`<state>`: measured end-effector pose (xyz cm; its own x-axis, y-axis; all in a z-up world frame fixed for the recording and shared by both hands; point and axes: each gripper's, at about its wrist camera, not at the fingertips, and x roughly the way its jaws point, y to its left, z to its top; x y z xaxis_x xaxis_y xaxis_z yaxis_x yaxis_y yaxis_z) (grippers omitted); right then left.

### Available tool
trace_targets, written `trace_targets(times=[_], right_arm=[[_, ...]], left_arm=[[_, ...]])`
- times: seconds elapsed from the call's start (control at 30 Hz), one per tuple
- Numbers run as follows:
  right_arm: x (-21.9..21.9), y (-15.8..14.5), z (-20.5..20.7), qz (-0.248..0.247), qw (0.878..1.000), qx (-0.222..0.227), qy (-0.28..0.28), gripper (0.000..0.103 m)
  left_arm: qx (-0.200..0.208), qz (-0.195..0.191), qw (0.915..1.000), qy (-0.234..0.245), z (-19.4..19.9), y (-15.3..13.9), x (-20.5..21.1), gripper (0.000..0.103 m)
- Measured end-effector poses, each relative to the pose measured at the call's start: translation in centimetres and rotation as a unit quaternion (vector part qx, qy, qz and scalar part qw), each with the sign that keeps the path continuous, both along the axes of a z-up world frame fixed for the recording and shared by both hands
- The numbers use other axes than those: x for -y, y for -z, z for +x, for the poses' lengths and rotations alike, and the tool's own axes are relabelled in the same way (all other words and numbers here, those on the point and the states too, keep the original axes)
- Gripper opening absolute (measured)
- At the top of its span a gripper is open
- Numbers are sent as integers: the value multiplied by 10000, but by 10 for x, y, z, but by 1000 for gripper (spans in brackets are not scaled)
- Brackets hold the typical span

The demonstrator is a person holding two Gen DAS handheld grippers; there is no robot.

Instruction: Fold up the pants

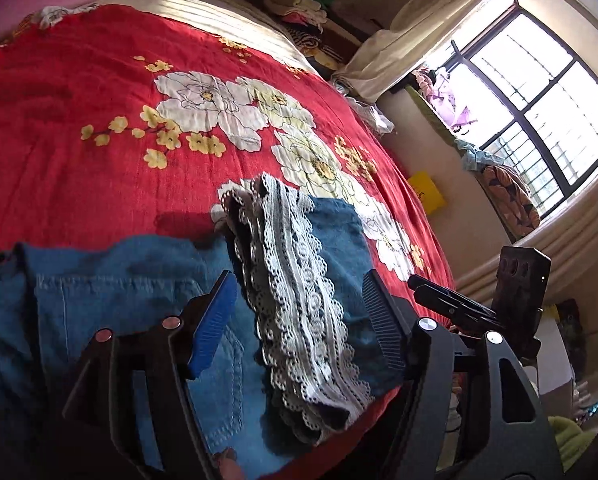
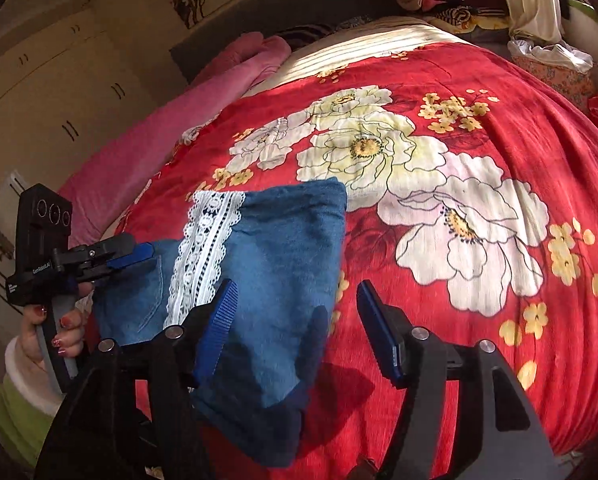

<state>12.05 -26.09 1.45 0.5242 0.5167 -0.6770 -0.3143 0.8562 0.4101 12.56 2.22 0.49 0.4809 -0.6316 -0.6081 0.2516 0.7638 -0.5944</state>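
Your left gripper (image 1: 299, 320) and right gripper (image 2: 295, 320) both stand with jaws apart, gripping nothing. You're over a bed with a red floral blanket (image 2: 479, 128), window (image 1: 539, 92) nearby. Your blue, lace-trimmed pants (image 2: 283, 264) lie folded just beneath both.

A bed with a red flowered cover (image 1: 99, 120) stands near a bright barred window (image 1: 539, 92); pale cupboards (image 2: 51, 92) line the other wall.
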Motion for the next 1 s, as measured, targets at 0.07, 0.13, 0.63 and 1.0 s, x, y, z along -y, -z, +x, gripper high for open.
trace_targets(times=[0.07, 0.13, 0.63, 1.0], right_arm=[[3, 4, -17, 48, 10000, -60, -2, 61], [5, 8, -31, 126, 9998, -122, 15, 61], [-5, 27, -55, 219, 9989, -395, -124, 62], [-15, 5, -67, -93, 9996, 238, -80, 61]], left_arm=[[-188, -169, 9997, 46, -22, 4, 1, 57], [-426, -309, 9986, 40, -37, 13, 4, 57], [-1207, -187, 9921, -300, -51, 52, 41, 16], [-916, 411, 9942, -375, -70, 37, 26, 13]])
